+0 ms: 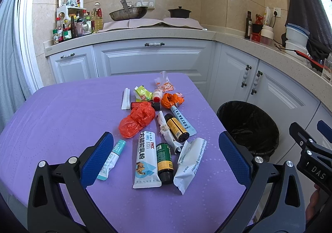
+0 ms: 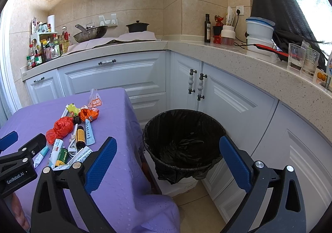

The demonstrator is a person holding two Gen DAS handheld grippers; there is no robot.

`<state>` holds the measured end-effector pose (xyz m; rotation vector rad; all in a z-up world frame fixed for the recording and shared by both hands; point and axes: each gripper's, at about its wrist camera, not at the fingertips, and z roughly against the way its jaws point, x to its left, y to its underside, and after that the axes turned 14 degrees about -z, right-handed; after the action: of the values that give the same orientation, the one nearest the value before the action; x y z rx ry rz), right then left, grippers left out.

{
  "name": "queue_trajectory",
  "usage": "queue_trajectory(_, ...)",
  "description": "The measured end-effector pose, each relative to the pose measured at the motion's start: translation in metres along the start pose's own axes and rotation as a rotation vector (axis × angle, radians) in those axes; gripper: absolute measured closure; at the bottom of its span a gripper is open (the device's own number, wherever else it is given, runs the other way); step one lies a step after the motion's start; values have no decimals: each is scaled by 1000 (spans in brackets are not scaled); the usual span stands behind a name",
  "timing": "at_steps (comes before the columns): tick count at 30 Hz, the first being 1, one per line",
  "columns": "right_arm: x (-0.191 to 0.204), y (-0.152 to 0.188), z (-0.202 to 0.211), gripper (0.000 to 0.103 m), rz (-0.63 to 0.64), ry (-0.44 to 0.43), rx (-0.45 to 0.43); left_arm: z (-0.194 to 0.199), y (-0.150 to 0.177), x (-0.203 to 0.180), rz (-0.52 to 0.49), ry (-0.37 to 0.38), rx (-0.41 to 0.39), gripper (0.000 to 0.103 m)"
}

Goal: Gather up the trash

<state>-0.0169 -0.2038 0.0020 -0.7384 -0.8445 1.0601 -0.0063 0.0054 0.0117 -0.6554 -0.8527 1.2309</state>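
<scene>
Roughly a dozen scraps of trash lie clustered on the purple tablecloth [image 1: 62, 121], and none of it has reached the black-lined trash bin [image 1: 249, 127], which stands on the floor just off the table's right edge and looks empty apart from its liner. I hold my left gripper [image 1: 166, 156] above the near end of the pile with its blue pads spread wide and nothing between them; my right gripper [image 2: 168, 162] hovers over the gap between table and bin, likewise spread and empty. Nearest to my left claw are a white camel-milk sachet [image 1: 146, 160], a green-labelled brown bottle [image 1: 165, 163] touching its right side, and a white powder packet [image 1: 189, 162] further right; a teal tube [image 1: 113, 159] lies just beside my left pad. Further off sit a red plastic bag [image 1: 138, 120], a yellow-labelled brown bottle [image 1: 176, 127] and an orange bag [image 1: 172, 100]. I judge the first pick has not begun. To do it well I would take a near, rigid piece such as the green-labelled bottle, closing across its narrow width rather than along it, and lift straight up so the neighbouring sachets are not dragged. Flat packets want a low, tilted approach to catch an edge.
</scene>
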Motion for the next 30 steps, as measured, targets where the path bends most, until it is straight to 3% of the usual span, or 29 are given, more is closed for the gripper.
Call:
queue_trajectory(13, 10, 4, -8, 7, 7, -31, 40, -3, 18, 11, -8, -38, 23, 4)
queue_trajectory(30, 86, 46, -37, 7, 67, -188, 205, -13, 64, 80, 40, -140, 117, 4)
